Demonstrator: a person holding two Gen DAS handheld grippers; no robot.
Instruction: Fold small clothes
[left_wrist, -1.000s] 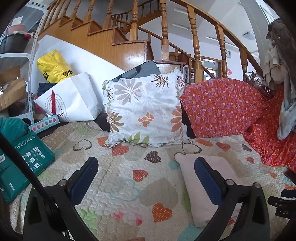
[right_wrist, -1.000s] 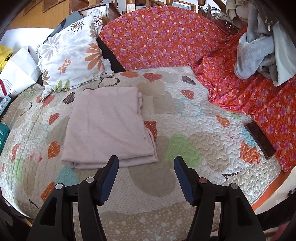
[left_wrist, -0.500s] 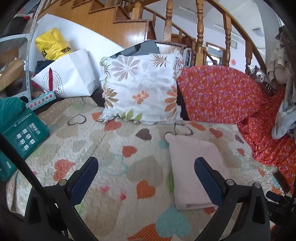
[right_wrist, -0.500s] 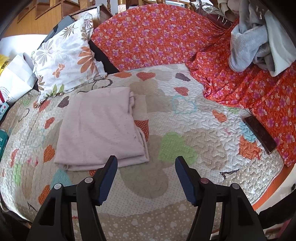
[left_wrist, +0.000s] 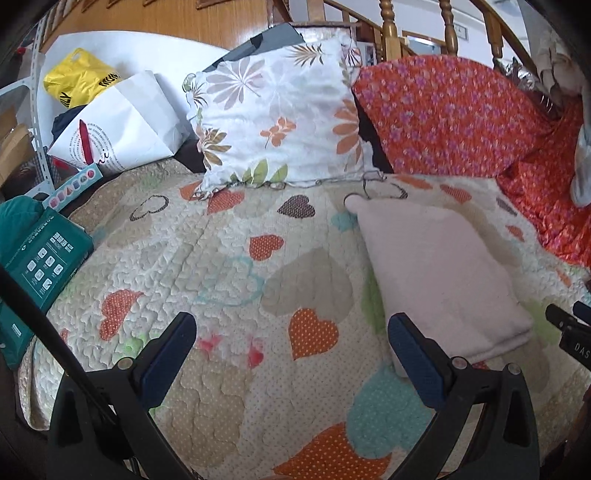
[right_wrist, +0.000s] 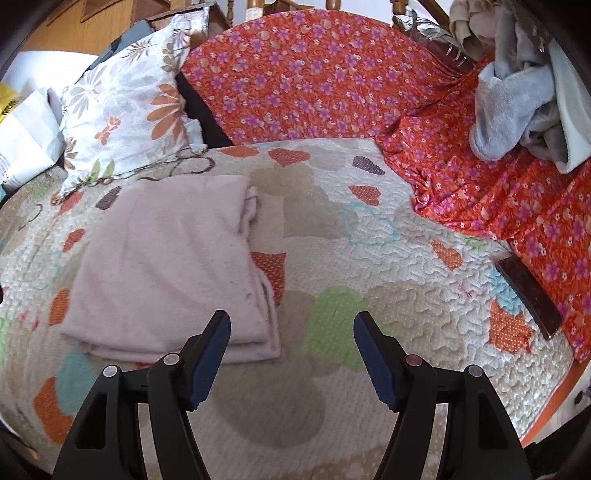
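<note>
A sofa under a wooden staircase is covered by a heart-patterned quilt (left_wrist: 229, 266), with a red flowered throw (right_wrist: 332, 81) over the backrest and armrest at 12 to 3 o'clock in the right wrist view. The folded pink garment (right_wrist: 170, 269) lies flat on the quilt, at 10 o'clock from the right gripper (right_wrist: 291, 332) and at 2 o'clock from the left gripper (left_wrist: 291, 336). Both grippers hang above the quilt with their jaws wide apart, holding nothing; the right gripper's left finger sits just beside the garment's near edge, and the left gripper's right finger overlaps its near corner in that view.

A leaf-print pillow (left_wrist: 280, 114) leans against the backrest at 12 o'clock of the left view, just behind the garment's far corner. A white paper bag (left_wrist: 122, 122) and yellow bag (left_wrist: 77, 81) stand at 10 o'clock, a green box (left_wrist: 40, 258) at 9 o'clock. A dark phone (right_wrist: 528, 295) rests on the quilt at 3 o'clock in the right view, well apart from the garment, with grey clothes (right_wrist: 517, 110) piled at 2 o'clock.
</note>
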